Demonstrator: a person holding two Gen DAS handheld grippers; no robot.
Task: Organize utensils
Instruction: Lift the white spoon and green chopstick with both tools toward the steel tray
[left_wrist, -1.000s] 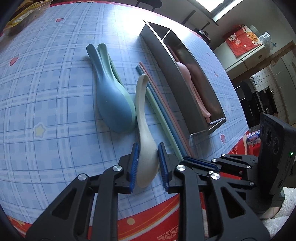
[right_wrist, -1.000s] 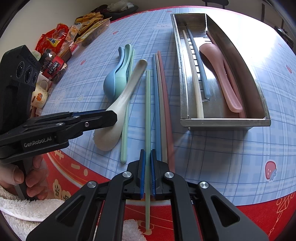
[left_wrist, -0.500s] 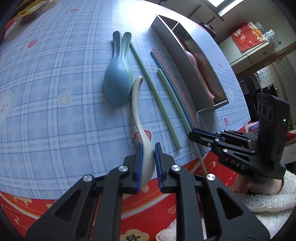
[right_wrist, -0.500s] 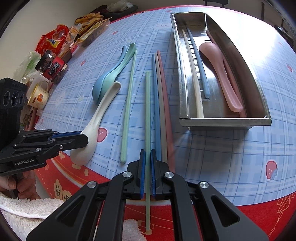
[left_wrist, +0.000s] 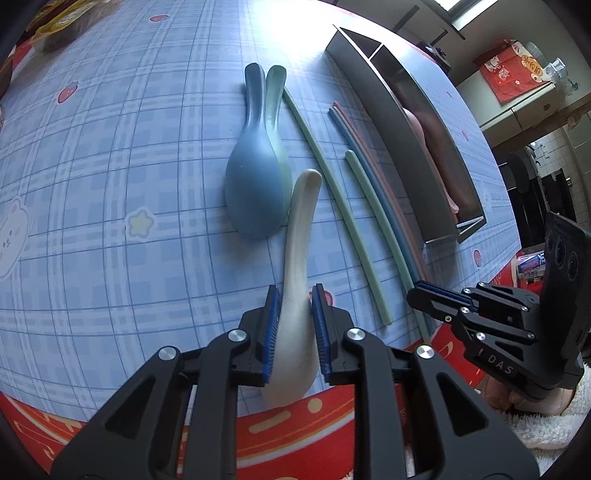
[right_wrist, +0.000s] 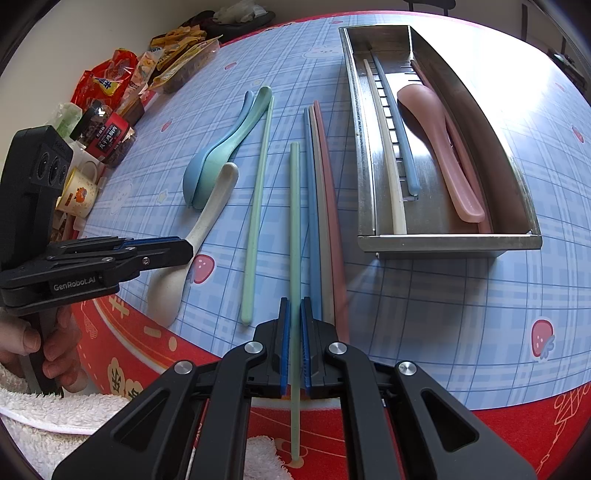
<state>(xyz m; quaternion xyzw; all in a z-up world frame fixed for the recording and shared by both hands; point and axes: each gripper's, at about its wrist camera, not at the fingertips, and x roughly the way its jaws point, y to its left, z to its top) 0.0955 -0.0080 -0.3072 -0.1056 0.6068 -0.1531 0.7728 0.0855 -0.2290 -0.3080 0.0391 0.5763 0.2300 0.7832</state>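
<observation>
My left gripper (left_wrist: 294, 295) is shut on the bowl end of a cream spoon (left_wrist: 299, 236), whose handle points away near the table's front edge; it also shows in the right wrist view (right_wrist: 207, 229). My right gripper (right_wrist: 293, 306) is shut on a green chopstick (right_wrist: 294, 221) that runs forward over the cloth. A blue spoon (left_wrist: 255, 184) nested on a green spoon lies beyond the cream one. A second green chopstick (right_wrist: 258, 206) and blue, grey and pink chopsticks (right_wrist: 319, 206) lie loose. The steel tray (right_wrist: 447, 242) holds a pink spoon (right_wrist: 439, 147) and two chopsticks.
Snack packets, a jar (right_wrist: 110, 136) and a small cup (right_wrist: 79, 192) crowd the table's far left edge. The blue checked cloth has a red border at the front edge (right_wrist: 369, 387). Kitchen cabinets stand beyond the table in the left wrist view.
The left gripper has carried the cream spoon back to the right, toward the blue spoon, and its jaws stand a little wider. The right gripper has stayed put on its chopstick.
</observation>
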